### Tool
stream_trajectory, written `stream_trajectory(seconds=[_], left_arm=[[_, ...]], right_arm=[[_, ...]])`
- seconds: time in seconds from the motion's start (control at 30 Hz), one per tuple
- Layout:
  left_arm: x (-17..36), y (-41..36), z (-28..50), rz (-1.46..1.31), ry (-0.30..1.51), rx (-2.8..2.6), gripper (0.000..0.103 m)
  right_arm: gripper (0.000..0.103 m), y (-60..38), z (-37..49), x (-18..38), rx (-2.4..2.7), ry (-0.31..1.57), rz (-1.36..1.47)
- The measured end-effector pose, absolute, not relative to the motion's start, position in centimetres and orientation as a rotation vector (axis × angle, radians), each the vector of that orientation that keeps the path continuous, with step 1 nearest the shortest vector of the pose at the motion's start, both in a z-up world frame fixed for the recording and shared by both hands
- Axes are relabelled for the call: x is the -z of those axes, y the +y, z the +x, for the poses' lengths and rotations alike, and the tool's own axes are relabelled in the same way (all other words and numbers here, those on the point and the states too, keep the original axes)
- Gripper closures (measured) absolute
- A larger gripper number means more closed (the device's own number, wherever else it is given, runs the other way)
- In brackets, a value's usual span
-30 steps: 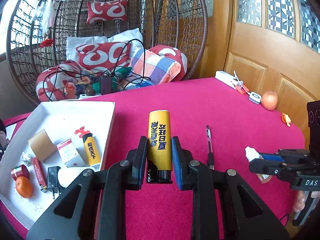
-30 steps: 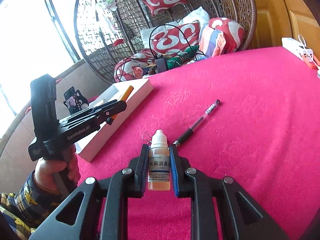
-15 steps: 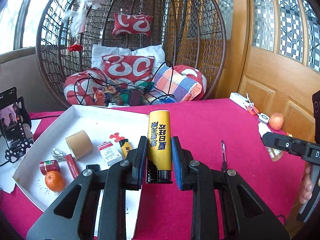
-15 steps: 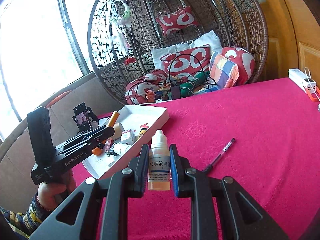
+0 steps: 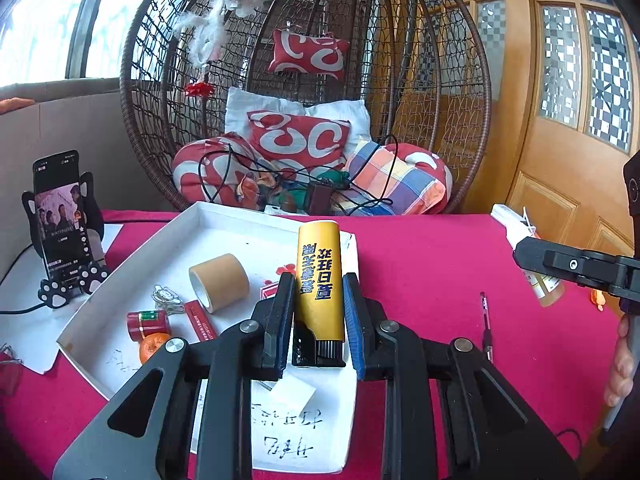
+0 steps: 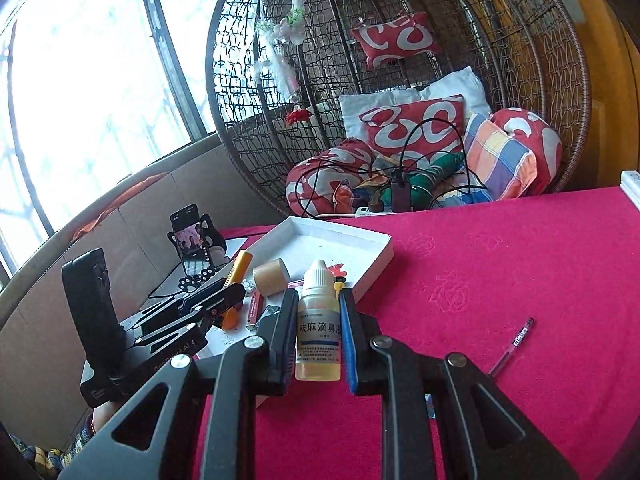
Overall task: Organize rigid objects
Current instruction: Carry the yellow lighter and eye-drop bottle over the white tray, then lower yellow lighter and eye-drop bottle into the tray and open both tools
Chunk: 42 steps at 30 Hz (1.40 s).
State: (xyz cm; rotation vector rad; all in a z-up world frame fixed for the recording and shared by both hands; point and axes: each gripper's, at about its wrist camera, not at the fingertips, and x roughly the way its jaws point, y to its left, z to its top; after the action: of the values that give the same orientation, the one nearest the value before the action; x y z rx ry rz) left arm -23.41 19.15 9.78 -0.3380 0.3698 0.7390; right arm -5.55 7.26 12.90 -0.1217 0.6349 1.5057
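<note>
Clamping a yellow lighter point(image 5: 320, 280) above the white tray's rim point(image 5: 124, 280), left jaws; right jaws grip a dropper bottle point(image 6: 319, 332).

Wicker egg chair point(image 5: 304, 80) piled with red-and-white cushions point(image 5: 298, 140) at the far side, phone on a cat-paw stand point(image 5: 60, 232) far left, wooden door point(image 5: 568, 120) right, bright window point(image 6: 80, 100) left.

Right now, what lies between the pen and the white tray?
Bare red tablecloth only: right wrist view shows nothing between the pen and the white tray.
</note>
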Motion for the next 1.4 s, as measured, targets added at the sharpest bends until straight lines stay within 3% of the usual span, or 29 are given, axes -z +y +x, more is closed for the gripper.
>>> stream_trajectory(seconds=[1.03, 1.4], left_arm=[[-6.7, 24.1, -28.0, -0.395, 0.410, -0.955, 0.080], [-6.2, 25.0, -28.3, -0.452, 0.419, -1.012, 0.080]], right_arm=[[0.084, 18.7, -12.3, -8.0, -1.608, 0.787, -0.305], [0.080, 19.4, -13.3, -7.3, -1.555, 0.734, -0.274]])
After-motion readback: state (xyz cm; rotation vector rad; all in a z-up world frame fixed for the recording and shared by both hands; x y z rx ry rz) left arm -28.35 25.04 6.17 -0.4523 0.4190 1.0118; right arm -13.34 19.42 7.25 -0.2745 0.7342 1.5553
